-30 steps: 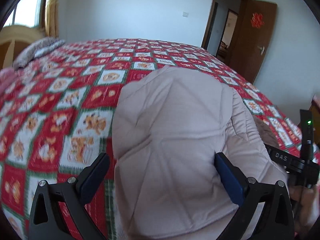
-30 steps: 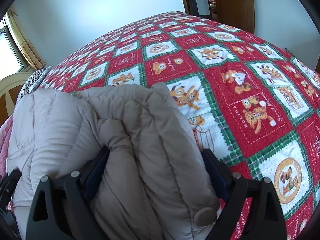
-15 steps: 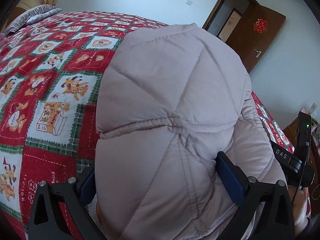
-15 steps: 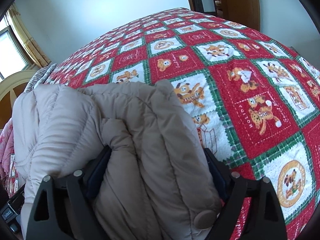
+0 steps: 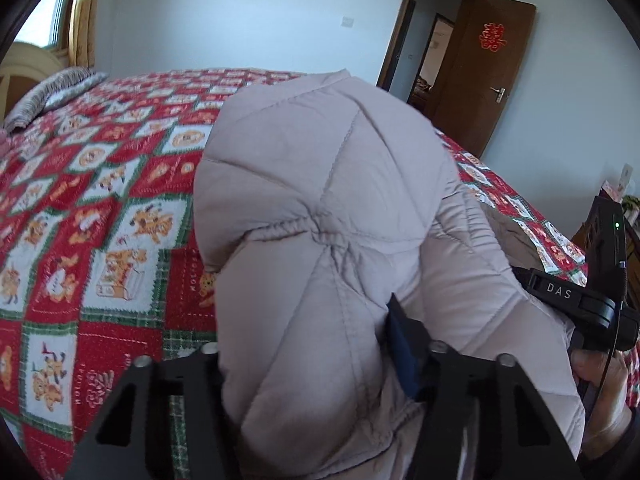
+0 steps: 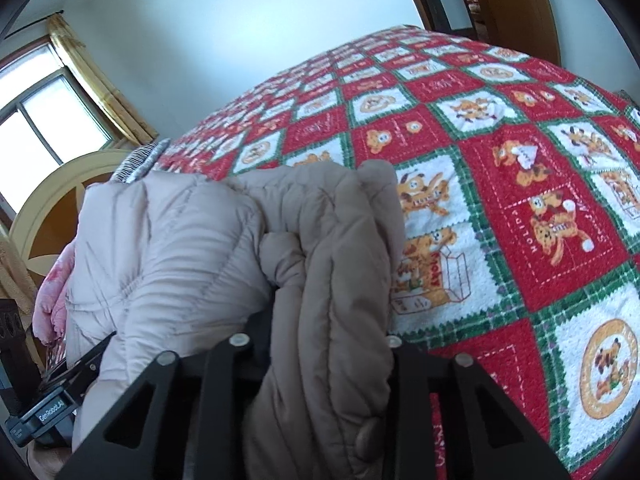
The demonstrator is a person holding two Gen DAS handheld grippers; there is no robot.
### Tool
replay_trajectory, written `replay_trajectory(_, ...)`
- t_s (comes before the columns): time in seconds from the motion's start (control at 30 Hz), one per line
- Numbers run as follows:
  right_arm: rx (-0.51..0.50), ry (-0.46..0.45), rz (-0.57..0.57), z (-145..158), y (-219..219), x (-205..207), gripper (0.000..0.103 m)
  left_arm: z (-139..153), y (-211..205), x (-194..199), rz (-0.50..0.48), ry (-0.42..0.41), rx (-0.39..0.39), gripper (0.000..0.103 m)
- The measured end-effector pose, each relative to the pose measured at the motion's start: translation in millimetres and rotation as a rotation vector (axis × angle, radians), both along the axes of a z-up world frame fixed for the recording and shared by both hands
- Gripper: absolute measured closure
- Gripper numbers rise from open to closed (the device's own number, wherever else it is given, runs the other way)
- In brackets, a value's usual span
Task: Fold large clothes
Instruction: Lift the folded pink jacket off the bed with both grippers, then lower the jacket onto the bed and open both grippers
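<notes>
A pale beige padded jacket [image 5: 320, 184] lies bunched on the red, white and green patchwork quilt [image 5: 100, 200] of a bed. My left gripper [image 5: 308, 340] is closing its jaws, which squeeze a thick quilted fold; one blue pad [image 5: 400, 352] shows against the fabric. In the right wrist view the jacket [image 6: 180, 240] has a darker tan folded edge [image 6: 340, 248], and my right gripper [image 6: 330, 320] is closing its jaws tight on that edge. Cloth hides both fingertips there. The quilt [image 6: 500, 160] stretches away to the right.
A brown door [image 5: 488, 76] stands open at the far right of the room. A striped pillow [image 5: 52, 92] lies by the curved headboard [image 6: 52, 200], under a window [image 6: 40, 120]. Pink cloth [image 6: 52, 292] hangs at the left. A person's hand [image 5: 600, 392] holds the other tool.
Both pairs of jaws have narrowed from wide apart to pinching the jacket. The padded fold now bulges higher in the left wrist view. The right wrist view has tilted upward a little.
</notes>
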State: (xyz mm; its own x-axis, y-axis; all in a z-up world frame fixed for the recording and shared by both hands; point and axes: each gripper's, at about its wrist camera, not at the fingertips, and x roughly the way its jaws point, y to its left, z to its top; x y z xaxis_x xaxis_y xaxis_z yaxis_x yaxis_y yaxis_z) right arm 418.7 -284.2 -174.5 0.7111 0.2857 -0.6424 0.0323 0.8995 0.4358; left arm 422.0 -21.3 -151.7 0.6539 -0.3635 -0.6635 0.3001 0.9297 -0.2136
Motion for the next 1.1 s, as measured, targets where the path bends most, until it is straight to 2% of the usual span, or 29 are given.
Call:
replay_trajectory(0.2, -0.018, -0.088, 0.023, 21.6, 13.1, -20.6, 0.079, 21.4, 8.3, -29.4, 0.007, -0.103, 0.033, 0.061)
replay_trajectory(0.6, 0.031, -0.232, 0.124, 74.5, 56.0, -47.1, 0.080, 80.2, 62.3, -83.5, 0.064, -0.263, 0.052, 0.065)
replay_trajectory(0.83, 0.055, -0.264, 0.211, 94.0, 103.8, -44.2, 0.080, 95.5, 106.1, -103.5, 0.128, -0.294, 0.073, 0.065)
replay_trajectory(1.1, 0.047, -0.251, 0.316, 90.1, 160.3, -31.3, 0.080, 89.3, 167.8, -112.6, 0.237, -0.275, 0.076, 0.065)
